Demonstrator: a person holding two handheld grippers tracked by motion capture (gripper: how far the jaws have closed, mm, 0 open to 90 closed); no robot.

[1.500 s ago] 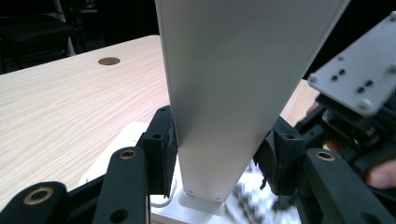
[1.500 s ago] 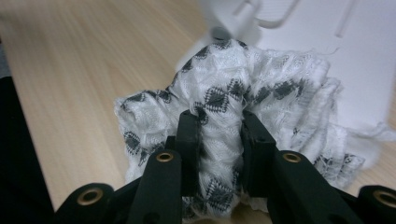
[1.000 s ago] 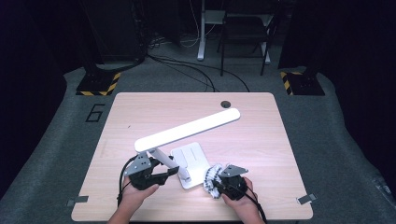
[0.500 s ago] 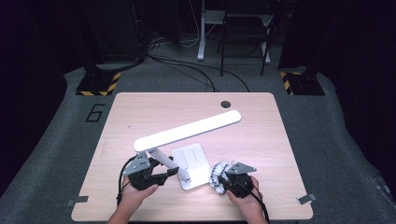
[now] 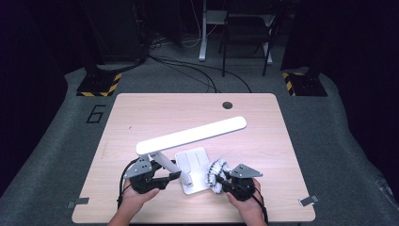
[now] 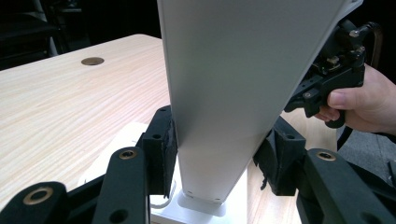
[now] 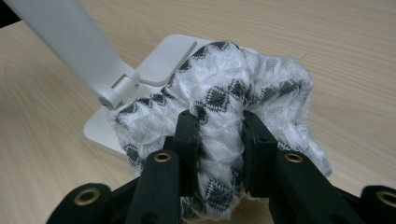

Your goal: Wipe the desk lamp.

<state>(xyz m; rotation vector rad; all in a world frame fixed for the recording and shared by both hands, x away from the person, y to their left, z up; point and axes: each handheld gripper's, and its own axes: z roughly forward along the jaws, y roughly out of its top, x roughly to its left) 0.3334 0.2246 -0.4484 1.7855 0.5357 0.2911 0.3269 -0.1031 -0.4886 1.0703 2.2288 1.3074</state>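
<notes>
Room lies open across the far half of the surface [image 5: 141,113]. Near our edge, our left gripper [image 5: 157,175] clamps its jaws on the desk lamp's arm [image 6: 219,107]; our right gripper [image 5: 225,181] pinches a patterned cloth [image 7: 224,98] against the lamp base [image 5: 190,162].

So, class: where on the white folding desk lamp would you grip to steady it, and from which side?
Grip the flat white lamp arm just above its hinge, from the near left. Its parallel faces suit flat pads, as the left gripper shows; the base lies too flat.
</notes>
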